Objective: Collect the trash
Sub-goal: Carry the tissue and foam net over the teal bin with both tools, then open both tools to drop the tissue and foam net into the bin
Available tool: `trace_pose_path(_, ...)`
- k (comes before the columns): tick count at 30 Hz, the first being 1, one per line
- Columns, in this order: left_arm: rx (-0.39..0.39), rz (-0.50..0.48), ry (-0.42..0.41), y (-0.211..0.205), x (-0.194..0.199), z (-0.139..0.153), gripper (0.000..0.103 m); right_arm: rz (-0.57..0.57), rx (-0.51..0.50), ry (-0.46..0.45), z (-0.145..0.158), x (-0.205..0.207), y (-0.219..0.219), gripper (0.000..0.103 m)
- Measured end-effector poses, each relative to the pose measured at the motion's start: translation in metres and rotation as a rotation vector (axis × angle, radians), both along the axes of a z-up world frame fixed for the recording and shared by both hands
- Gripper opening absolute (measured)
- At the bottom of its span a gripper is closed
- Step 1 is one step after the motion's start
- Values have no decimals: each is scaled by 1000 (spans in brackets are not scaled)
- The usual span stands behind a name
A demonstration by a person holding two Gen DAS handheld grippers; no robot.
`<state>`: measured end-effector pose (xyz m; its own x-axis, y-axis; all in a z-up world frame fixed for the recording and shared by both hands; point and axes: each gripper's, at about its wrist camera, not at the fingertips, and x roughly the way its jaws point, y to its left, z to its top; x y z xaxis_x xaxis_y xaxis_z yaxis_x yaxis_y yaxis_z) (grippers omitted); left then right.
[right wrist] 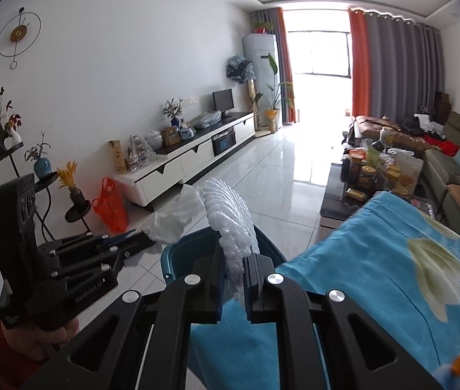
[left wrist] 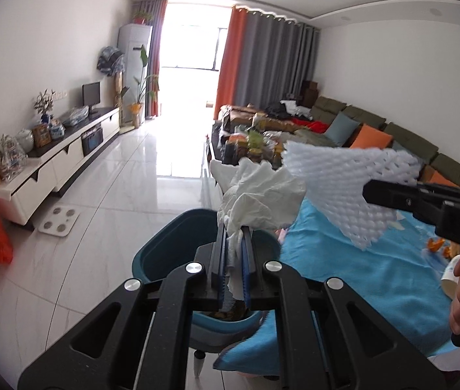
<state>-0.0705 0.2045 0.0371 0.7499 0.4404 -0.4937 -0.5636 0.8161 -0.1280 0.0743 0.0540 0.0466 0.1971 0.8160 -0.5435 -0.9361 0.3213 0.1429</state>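
Two tongs [left wrist: 234,230] [right wrist: 233,260] around trash

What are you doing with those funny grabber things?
Picking up trash. The left hand-held gripper is shut on a crumpled white paper tissue, and the right hand-held gripper is shut on a white foam fruit net. Both are held near the teal plastic bin beside the blue cloth-covered table.

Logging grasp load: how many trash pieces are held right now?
2. Crumpled white tissue in the left hand-held gripper; white foam net in the right hand-held gripper. Both above the teal bin.
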Motion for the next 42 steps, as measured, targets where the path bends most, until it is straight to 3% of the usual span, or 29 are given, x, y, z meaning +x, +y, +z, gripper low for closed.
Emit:
trace_pose_path(19,-126,65,109,66,61,-75,8,82,-139,131,-42,22,87,9)
trace_pose_path(37,-212,82,207,98,115,-145,9,93,-311,285,-96,37,139,13)
trace_pose_path(40,-225,78,219,101,125,-152,15,86,-325,296,-100,39,142,16)
trace_pose_path(42,-227,82,220,103,128,-155,31,78,-324,302,-101,41,141,24)
